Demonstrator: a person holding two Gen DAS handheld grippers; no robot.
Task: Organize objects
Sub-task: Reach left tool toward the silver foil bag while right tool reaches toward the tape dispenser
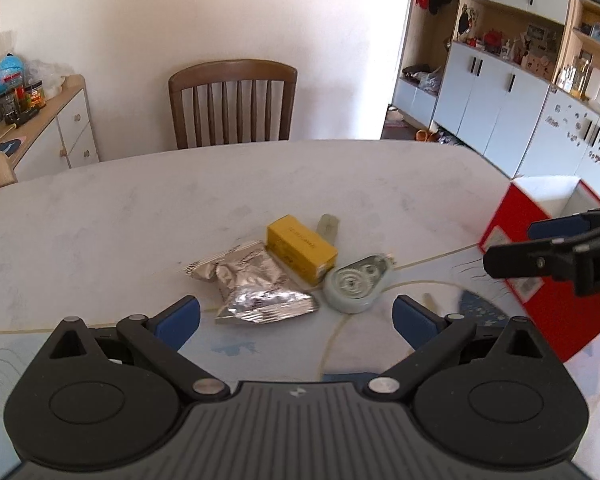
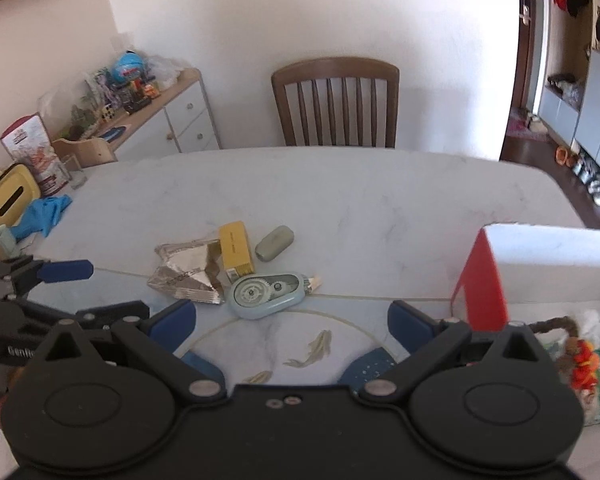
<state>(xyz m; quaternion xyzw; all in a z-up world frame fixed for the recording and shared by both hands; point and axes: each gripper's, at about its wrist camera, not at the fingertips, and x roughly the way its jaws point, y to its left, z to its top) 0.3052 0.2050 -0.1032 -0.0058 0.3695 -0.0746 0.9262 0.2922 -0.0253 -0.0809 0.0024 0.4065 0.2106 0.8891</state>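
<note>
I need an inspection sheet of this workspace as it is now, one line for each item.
Surface: white marble-look table, printed mat near edge.
Job's things: crumpled silver foil packet, yellow cardboard box, grey-green oval case, pale blue correction tape dispenser, clustered at centre; red and white open box at right.
Clutter: blue cloth at table's left edge.
Grippers: left gripper and right gripper, jaws open, empty.
Cables: nothing seen.
Surroundings: brown wooden chair, cabinets.

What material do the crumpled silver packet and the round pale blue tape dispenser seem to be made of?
The crumpled silver packet looks like metallised foil: shiny, with sharp creases that catch the light. The round pale blue tape dispenser seems to be smooth hard plastic, with a clear cover, since grey gear wheels show through it.
</note>
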